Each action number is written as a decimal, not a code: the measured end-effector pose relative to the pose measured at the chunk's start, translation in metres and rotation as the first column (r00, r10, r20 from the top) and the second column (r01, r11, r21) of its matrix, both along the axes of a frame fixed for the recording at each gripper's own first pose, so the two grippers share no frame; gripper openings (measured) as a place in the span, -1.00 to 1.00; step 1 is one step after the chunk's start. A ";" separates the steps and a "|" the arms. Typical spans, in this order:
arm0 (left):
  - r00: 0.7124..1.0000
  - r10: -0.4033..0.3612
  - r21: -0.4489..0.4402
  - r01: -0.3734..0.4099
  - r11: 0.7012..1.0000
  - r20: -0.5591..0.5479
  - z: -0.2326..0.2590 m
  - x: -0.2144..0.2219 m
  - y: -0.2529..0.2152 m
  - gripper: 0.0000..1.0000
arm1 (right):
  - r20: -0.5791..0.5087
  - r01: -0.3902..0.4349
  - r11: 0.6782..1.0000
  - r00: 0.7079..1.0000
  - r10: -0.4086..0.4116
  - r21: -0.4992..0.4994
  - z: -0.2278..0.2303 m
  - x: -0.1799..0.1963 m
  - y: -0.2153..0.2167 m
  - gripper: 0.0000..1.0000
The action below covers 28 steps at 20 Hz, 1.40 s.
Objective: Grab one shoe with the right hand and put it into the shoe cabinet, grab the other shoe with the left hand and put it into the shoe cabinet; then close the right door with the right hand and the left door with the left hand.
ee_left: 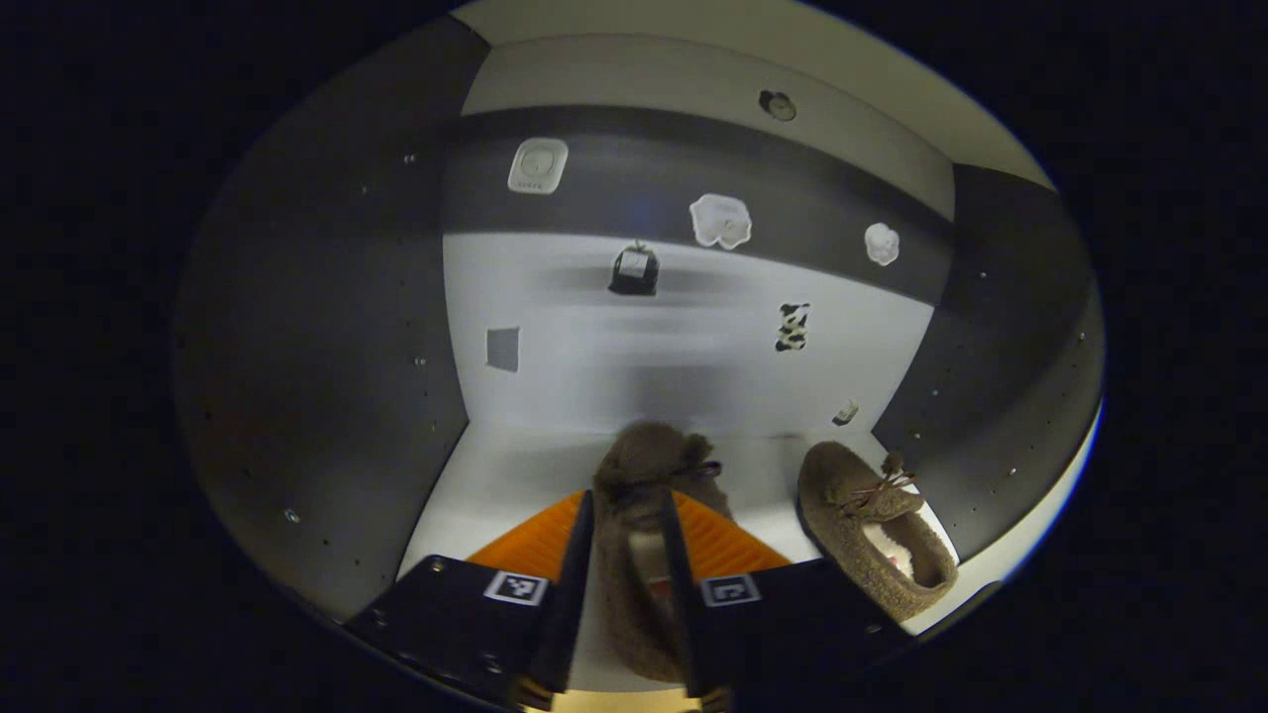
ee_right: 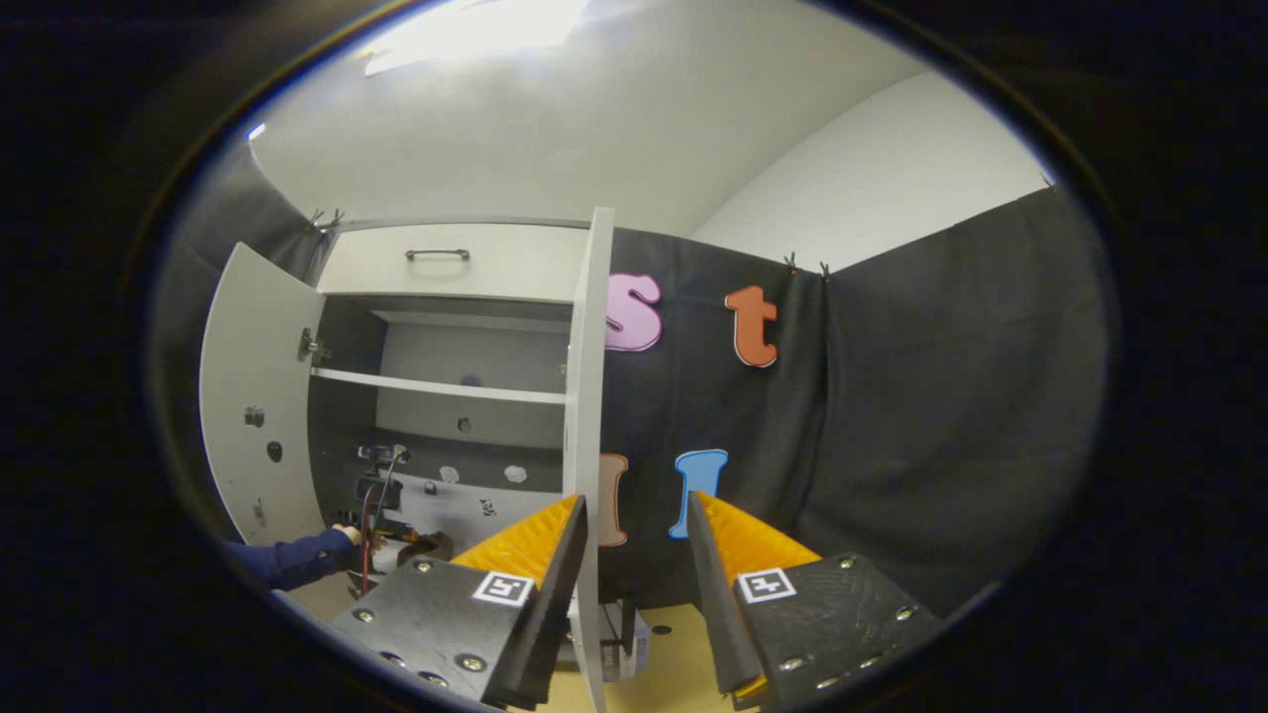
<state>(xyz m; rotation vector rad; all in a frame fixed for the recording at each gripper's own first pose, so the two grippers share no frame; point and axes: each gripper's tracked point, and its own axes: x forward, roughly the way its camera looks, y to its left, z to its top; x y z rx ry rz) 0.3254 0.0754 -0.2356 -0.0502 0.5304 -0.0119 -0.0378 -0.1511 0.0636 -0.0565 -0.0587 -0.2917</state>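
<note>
left gripper: clamped on a brown shoe, low centre, inside cabinet | second shoe: lower right on cabinet floor | right gripper: fingers apart, holding nothing, beside open right door

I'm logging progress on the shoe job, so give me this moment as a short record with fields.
left gripper: inside the shoe cabinet, fingers either side of a fuzzy brown shoe
second shoe: already on the cabinet floor, to the right of the held one
right gripper: open, holding nothing, outside the cabinet
right door: open, its edge towards the right gripper's camera
left door: open
person's sleeve: reaching into the cabinet
</note>
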 end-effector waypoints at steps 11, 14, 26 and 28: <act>0.964 -0.109 -0.024 0.118 0.993 0.241 0.116 -0.061 -0.043 0.92 | -0.053 0.015 1.000 0.999 -0.014 0.021 -0.031 0.026 -0.027 0.20; 0.945 -0.134 -0.030 0.150 0.988 0.299 0.150 -0.090 -0.053 0.92 | -0.085 0.011 0.999 0.996 -0.008 0.031 -0.047 0.028 -0.034 0.20; 0.890 -0.199 -0.001 0.219 0.976 0.410 0.223 -0.190 -0.068 0.93 | -0.099 -0.051 0.998 0.994 0.055 0.042 -0.058 0.035 -0.038 0.87; 0.892 -0.195 -0.008 0.217 0.976 0.408 0.226 -0.203 -0.064 0.92 | -0.105 -0.063 0.998 0.992 0.066 0.029 -0.058 0.036 -0.036 0.79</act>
